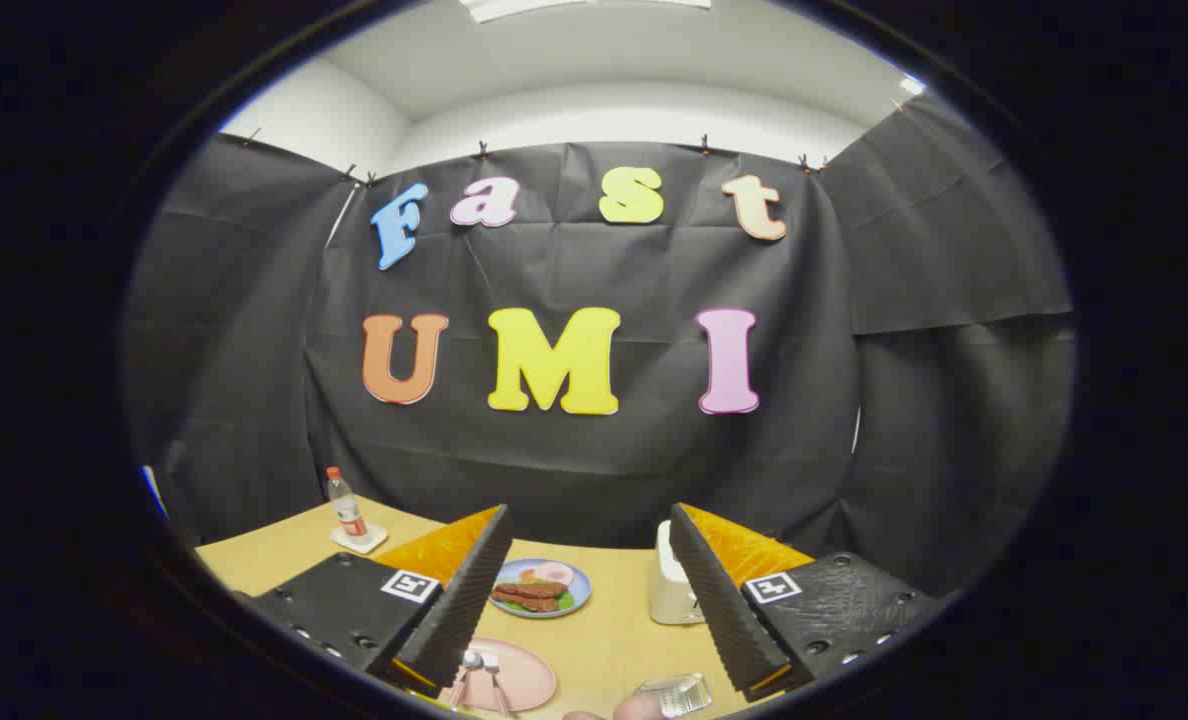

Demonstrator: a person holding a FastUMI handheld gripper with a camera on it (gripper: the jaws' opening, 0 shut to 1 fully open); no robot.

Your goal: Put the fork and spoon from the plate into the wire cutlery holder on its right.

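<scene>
Gripper hovers w/ fingers spread wide, holding nothing; approach step. Silver fork & spoon lie on round pink plate, near, left; clear wire cutlery holder right. Next: drop toward the cutlery.

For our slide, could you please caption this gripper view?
Open gripper above wooden table; metal fork and spoon on pink plate, wire cutlery holder to its right.
</scene>
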